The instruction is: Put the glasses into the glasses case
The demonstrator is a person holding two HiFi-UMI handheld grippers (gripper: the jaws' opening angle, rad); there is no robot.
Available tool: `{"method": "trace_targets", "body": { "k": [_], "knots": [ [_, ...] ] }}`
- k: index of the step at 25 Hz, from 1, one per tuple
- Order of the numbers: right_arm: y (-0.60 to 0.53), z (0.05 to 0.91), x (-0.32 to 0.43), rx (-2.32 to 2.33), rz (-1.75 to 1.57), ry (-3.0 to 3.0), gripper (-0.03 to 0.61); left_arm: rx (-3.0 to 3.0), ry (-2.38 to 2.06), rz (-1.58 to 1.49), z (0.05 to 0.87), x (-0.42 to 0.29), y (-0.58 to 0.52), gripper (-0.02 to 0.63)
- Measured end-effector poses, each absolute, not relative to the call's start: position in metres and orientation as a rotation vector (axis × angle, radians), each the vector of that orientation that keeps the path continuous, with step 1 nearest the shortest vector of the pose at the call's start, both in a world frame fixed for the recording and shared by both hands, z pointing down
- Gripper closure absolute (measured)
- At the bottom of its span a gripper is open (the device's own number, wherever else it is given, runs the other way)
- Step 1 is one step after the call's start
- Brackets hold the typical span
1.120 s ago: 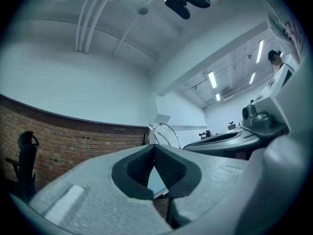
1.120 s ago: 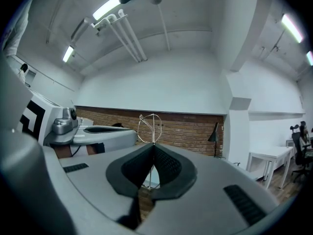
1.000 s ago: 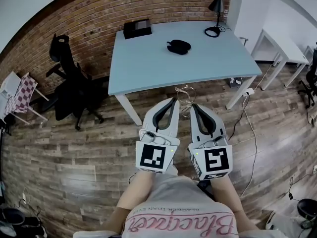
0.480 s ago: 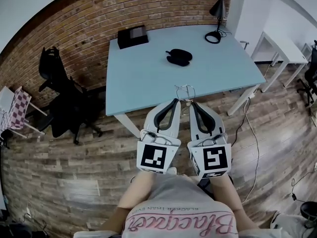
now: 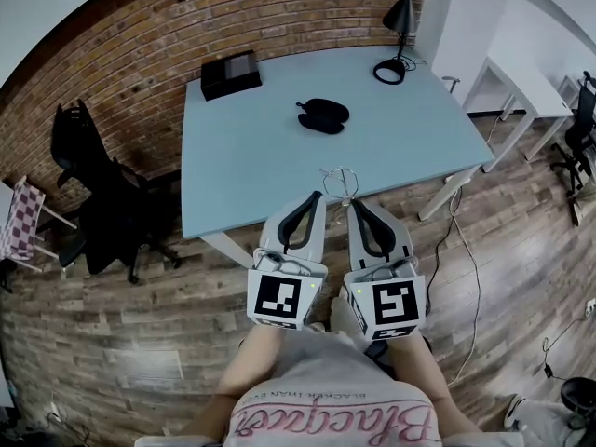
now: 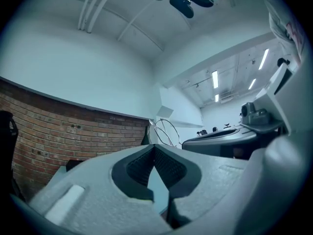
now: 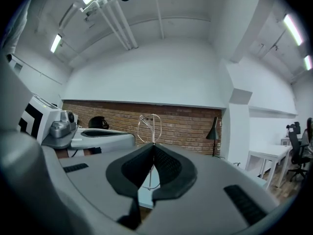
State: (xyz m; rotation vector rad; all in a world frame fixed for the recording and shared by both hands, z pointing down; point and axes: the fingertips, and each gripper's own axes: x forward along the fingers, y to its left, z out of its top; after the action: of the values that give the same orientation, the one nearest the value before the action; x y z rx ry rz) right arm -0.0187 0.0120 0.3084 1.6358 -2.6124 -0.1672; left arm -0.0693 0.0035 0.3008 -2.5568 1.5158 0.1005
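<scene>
Brick wall (image 5: 140, 35) backs a pale blue bench (image 5: 261, 156) on a wood-plank floor. The black glasses case (image 5: 323, 116) lies near the middle of the bench, with a black box (image 5: 230, 74) at the far left corner and a desk lamp (image 5: 400, 14) at the far right. Both grippers are held side by side over the near edge of the bench, well short of the case. The right gripper (image 5: 353, 203) has its jaws pressed together on a thin wire arm of the glasses (image 5: 341, 182), so the frame stands up in the air above its tip and touches nothing on the bench. The left gripper (image 5: 319, 196) also has its jaws together, and nothing shows between them. The step in hand looks like the carry toward the case, with the placing not yet begun. From the head view I cannot tell whether the case is open or shut, and it is too small to read the lid. If it is shut, the next move probably calls for the free left gripper to open or steady it. The right would then lower the frame in gently, since the grip is on a slender wire that could twist or slip. The right gripper view shows the wire running down between the pads and a round rim (image 7: 149, 126) rising above them, which the head view only hints at. The left gripper view shows the frame (image 6: 165, 130) just beyond its own closed tips, toward the other gripper. Neither gripper view shows the case, so only the head view gives its place on the bench.
</scene>
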Motion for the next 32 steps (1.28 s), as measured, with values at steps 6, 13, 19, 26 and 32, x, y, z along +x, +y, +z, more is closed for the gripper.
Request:
{"method": "trace_targets", "body": {
  "k": [6,13,19,26,32],
  "knots": [
    [-0.044,0.305,-0.008,1.623,-0.137,-2.651,0.566,-2.536,1.514,0.057,0.298,-0.057,-0.046,0.609],
    [-0.117,0.302,0.013,1.569,-0.11,-2.678,0.566,-2.533,1.596,0.035,0.304,-0.044,-0.119,0.609],
    [-0.171,0.307,0.029,1.477,-0.102,-2.709,0.566,-2.501,1.656,0.027,0.304,-0.023,-0.172,0.609],
    [-0.232,0.311,0.046,1.385,-0.106,-2.73,0.566,-2.442,1.748,0.008,0.308,-0.012,-0.231,0.609],
    [-0.273,0.318,0.049,1.326,-0.086,-2.737,0.566,-2.423,1.797,-0.018,0.315,-0.01,-0.27,0.609]
  ]
}}
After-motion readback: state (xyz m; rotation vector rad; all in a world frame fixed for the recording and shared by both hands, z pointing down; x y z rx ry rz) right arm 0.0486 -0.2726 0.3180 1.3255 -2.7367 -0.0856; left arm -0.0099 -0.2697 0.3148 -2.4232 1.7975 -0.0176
